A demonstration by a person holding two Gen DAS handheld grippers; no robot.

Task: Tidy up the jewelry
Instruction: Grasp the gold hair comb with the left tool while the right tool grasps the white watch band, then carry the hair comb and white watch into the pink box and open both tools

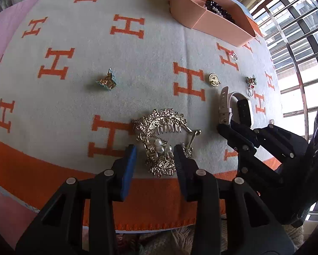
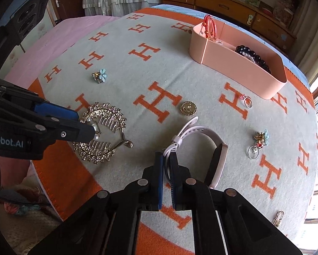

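A gold rhinestone hair comb with pearls lies on the orange-and-grey blanket. My left gripper is open, its fingers on either side of the comb's pearl part; it shows in the right wrist view over the comb. My right gripper is shut on the strap of a white smartwatch; in the left wrist view it is at the watch. A pink organizer box holds dark beads and red bangles.
Loose on the blanket: a blue flower clip, a gold round brooch, a ring, a charm with a ring and a gold clasp. Windows stand to the right, a wooden dresser behind.
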